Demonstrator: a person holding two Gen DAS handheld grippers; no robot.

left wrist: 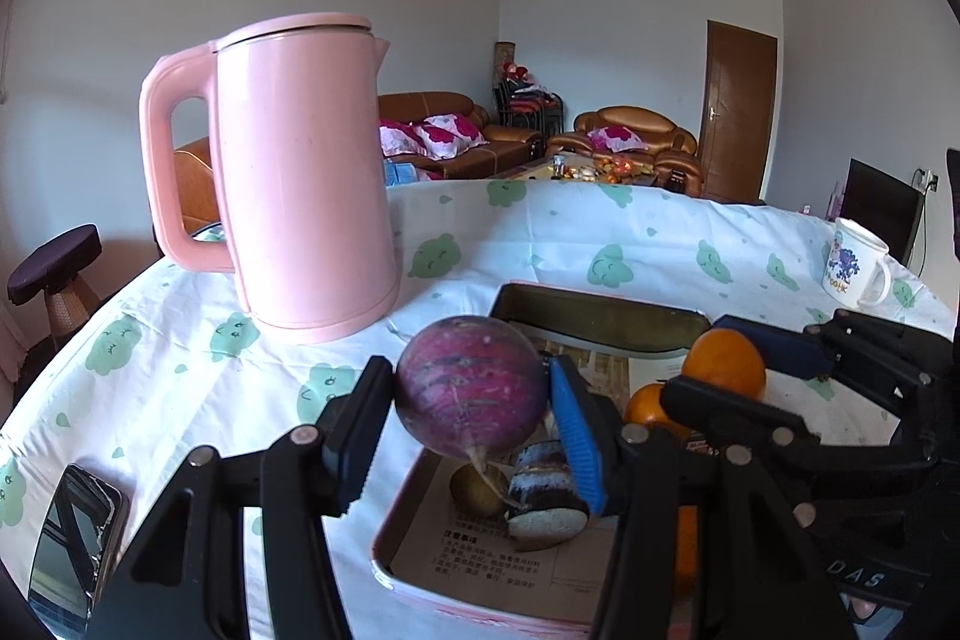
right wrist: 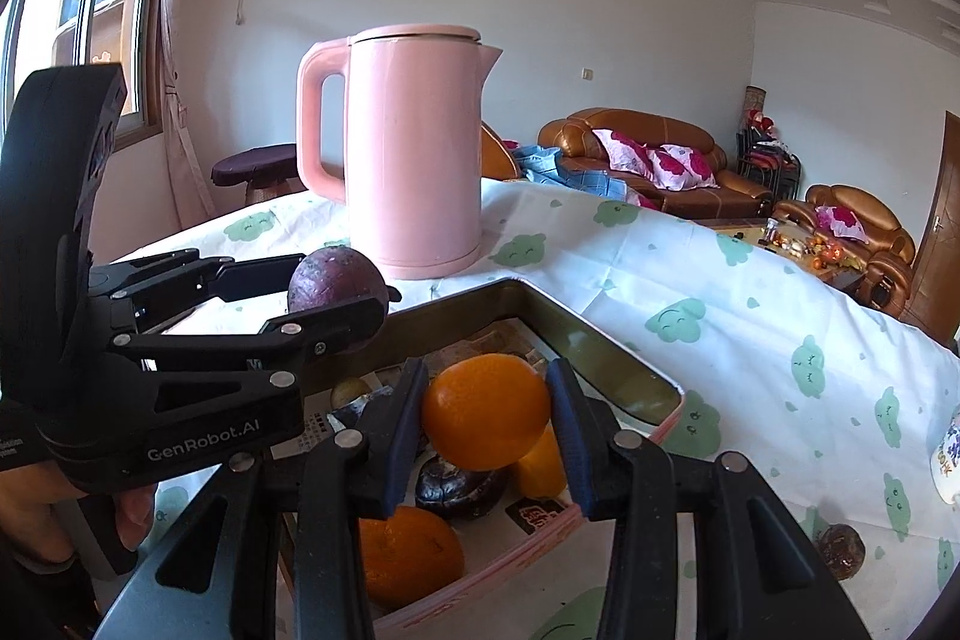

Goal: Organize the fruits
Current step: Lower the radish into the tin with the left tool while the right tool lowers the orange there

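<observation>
My left gripper [left wrist: 471, 379] is shut on a round purple fruit [left wrist: 468, 406] with a thin root tail, held above the near left part of the pink-rimmed tray [left wrist: 600, 322]. My right gripper [right wrist: 486, 403] is shut on an orange [right wrist: 480, 418] over the same tray [right wrist: 606, 364]. The paper-lined tray holds another orange [right wrist: 408, 550], a dark purple fruit [right wrist: 459, 487], a small brownish fruit [left wrist: 477, 490] and a dark, white-streaked piece [left wrist: 546, 499]. Each gripper shows in the other's view: the right one [left wrist: 714, 358] at the right, the left one [right wrist: 336, 286] at the left.
A tall pink kettle [left wrist: 300, 172] stands just behind the tray on the cloud-print tablecloth. A phone [left wrist: 72, 550] lies near the front left edge. A printed mug [left wrist: 855, 268] stands at the far right. One dark brown fruit [right wrist: 840, 550] lies on the cloth right of the tray.
</observation>
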